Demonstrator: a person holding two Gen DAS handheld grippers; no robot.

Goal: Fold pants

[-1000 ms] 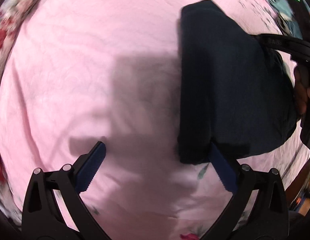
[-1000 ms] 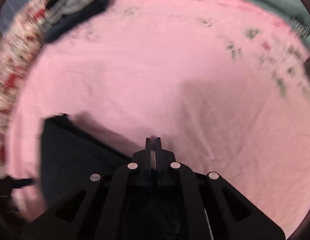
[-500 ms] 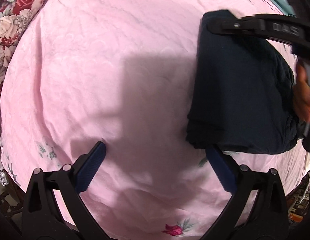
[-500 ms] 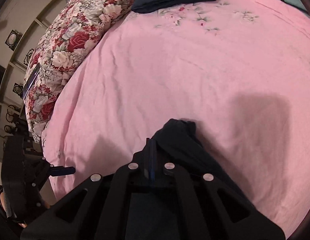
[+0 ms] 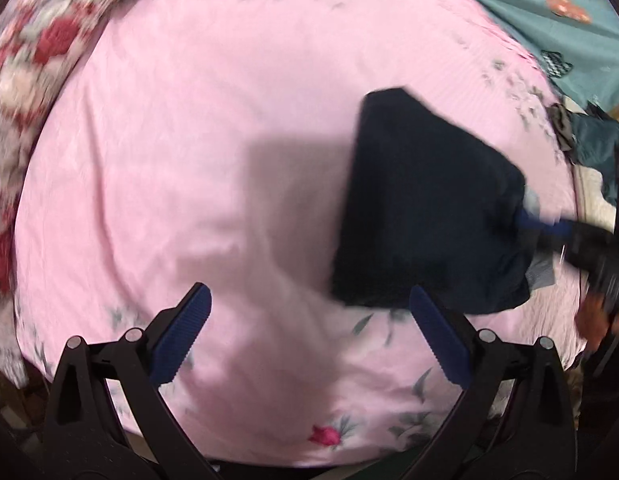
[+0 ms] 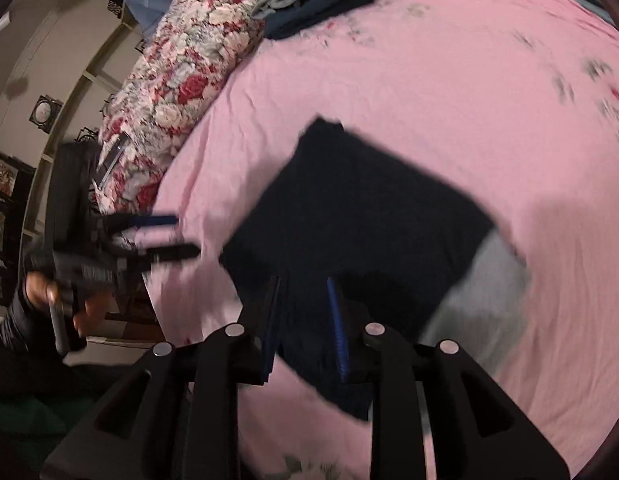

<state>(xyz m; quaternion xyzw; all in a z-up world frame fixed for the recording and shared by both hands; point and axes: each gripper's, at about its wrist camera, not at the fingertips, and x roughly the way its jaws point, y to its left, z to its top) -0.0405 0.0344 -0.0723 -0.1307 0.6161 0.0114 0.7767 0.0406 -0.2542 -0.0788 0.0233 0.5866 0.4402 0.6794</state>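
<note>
Lying folded: one pants [image 5: 421,208] bundle

Bed surface: pink floral sheet [image 6: 429,80] bordered by a rose-print quilt [image 6: 181,80], teal cover [image 5: 549,28] at one side, and framed pictures [image 6: 45,114] on the pale wall [image 6: 49,40].

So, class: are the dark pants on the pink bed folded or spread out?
Folded. The dark pants lie as one compact, straight-edged block on the pink sheet, with no separate legs showing.
</note>
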